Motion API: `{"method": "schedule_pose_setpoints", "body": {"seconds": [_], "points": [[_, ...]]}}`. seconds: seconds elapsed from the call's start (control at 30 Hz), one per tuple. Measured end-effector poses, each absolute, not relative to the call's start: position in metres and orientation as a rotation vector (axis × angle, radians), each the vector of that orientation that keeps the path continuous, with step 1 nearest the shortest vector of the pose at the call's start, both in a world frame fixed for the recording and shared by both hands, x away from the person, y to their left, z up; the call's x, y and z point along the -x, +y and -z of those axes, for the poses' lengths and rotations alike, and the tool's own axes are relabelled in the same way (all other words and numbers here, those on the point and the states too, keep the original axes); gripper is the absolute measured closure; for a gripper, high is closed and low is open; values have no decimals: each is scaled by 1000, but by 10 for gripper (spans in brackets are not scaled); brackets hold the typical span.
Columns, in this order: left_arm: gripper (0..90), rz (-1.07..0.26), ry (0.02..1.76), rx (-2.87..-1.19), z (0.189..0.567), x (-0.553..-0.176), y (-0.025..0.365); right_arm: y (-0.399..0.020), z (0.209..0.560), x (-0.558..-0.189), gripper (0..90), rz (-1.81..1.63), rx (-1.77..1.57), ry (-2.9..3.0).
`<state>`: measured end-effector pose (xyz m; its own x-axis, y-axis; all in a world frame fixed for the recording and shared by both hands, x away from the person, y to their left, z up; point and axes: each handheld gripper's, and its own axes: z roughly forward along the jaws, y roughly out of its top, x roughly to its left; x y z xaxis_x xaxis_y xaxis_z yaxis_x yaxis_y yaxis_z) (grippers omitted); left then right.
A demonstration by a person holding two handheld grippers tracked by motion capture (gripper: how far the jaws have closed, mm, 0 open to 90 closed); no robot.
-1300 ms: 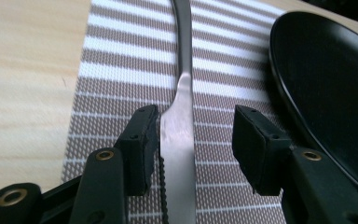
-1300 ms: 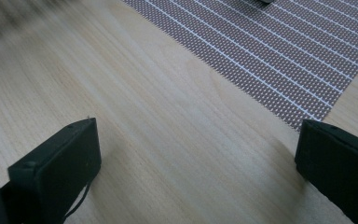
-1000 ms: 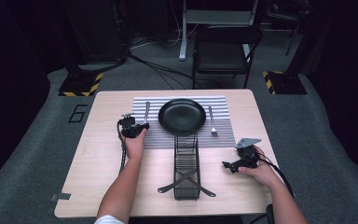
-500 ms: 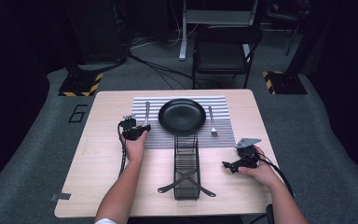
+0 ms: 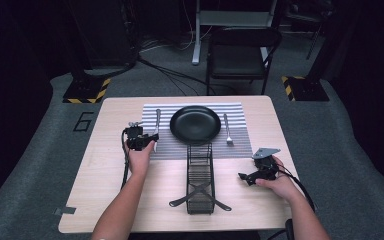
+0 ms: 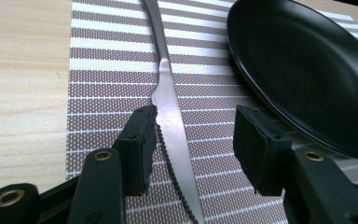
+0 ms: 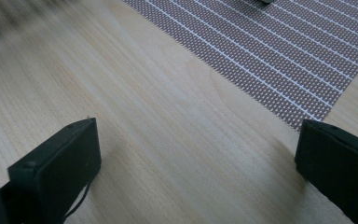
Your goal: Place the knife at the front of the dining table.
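- High view: the left gripper (image 5: 141,142) sat at the striped placemat's (image 5: 240,145) left edge; the right gripper (image 5: 258,172) rested on the bare table (image 5: 100,170), beside a wire rack (image 5: 200,175).
- Left gripper view: jaws apart, straddling the knife (image 6: 170,116) blade, black plate (image 6: 307,70) alongside.
- Right gripper view: jaws wide apart over wood, empty.

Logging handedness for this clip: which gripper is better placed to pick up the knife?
Left. The left gripper hangs open with its jaws on either side of the knife on the placemat, beside the plate. The right gripper is open over bare table, across the wire rack from it.
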<state>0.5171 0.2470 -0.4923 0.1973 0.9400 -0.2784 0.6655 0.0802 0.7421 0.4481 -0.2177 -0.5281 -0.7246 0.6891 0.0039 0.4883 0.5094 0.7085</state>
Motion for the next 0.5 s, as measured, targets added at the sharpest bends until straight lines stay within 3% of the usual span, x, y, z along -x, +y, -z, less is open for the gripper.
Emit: {"method": "schedule_pose_setpoints", "body": {"seconds": [0.5], "points": [[481,-421,1469,-1708,481,-484,262,-218,528,-448,0,-1033,-994,2476]]}}
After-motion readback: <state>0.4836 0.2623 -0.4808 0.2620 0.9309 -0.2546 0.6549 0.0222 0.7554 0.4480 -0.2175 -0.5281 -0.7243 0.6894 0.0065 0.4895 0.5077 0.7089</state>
